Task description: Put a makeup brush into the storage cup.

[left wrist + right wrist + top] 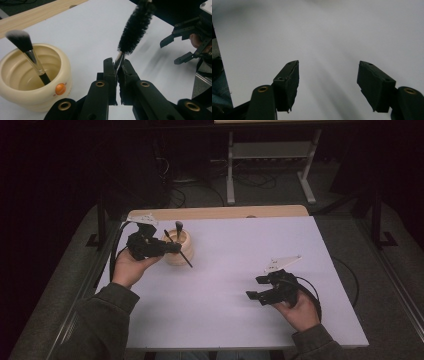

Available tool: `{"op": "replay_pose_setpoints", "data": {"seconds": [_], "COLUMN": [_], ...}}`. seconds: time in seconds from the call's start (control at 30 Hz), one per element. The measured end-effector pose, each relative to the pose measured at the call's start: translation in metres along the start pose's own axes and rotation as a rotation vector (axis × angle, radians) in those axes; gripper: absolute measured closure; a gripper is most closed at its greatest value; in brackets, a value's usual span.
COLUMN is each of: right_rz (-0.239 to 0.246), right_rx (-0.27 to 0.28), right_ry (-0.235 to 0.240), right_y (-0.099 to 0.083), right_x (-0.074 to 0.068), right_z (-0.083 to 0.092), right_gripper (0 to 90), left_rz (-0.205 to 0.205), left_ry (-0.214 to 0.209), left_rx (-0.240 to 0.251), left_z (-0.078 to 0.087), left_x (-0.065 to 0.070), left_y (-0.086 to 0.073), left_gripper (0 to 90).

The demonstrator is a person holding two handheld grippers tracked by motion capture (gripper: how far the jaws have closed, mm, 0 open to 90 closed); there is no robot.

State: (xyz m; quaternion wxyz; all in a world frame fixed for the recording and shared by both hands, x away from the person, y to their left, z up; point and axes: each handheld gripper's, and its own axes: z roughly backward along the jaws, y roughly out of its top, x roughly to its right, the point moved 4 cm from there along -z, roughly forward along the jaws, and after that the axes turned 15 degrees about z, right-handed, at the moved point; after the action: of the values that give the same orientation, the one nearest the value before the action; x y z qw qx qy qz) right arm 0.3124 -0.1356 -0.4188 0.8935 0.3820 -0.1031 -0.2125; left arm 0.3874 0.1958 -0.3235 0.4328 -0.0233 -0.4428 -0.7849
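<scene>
A cream bowl (175, 256) with an orange button stands at the table's back left, and a silver-and-black makeup brush (179, 225) leans inside it. My left gripper (175, 248) hovers just in front of the bowl, shut on the thin stem of a black bristle brush (185, 258) that slants across the bowl's front. In the left gripper view the jaws (117, 65) pinch that stem, and the bristle brush (136, 26) rises beyond them, with the bowl (30, 98) and makeup brush (20, 40) to the left. My right gripper (256, 287) (328, 82) stands open with nothing between its jaws over the front right of the table.
The white tabletop (225, 265) has a wooden strip (220, 212) along its far edge. Beyond it are dark floor, cables and a grey metal frame (270, 155). The right gripper (170, 53) also appears far off in the left gripper view.
</scene>
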Motion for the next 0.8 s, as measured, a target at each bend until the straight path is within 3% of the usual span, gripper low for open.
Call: {"op": "replay_pose_setpoints", "data": {"seconds": [0.8], "right_rz": [-0.009], "right_rx": [0.026], "right_ry": [-0.034], "right_y": [-0.004], "right_x": [0.006], "right_z": [0.009], "right_gripper": [30.0], "left_rz": [0.012], "left_ry": [0.044], "left_rx": [0.014], "left_z": [0.020], "left_x": [-0.011], "left_y": [0.035], "left_gripper": [84.9]}}
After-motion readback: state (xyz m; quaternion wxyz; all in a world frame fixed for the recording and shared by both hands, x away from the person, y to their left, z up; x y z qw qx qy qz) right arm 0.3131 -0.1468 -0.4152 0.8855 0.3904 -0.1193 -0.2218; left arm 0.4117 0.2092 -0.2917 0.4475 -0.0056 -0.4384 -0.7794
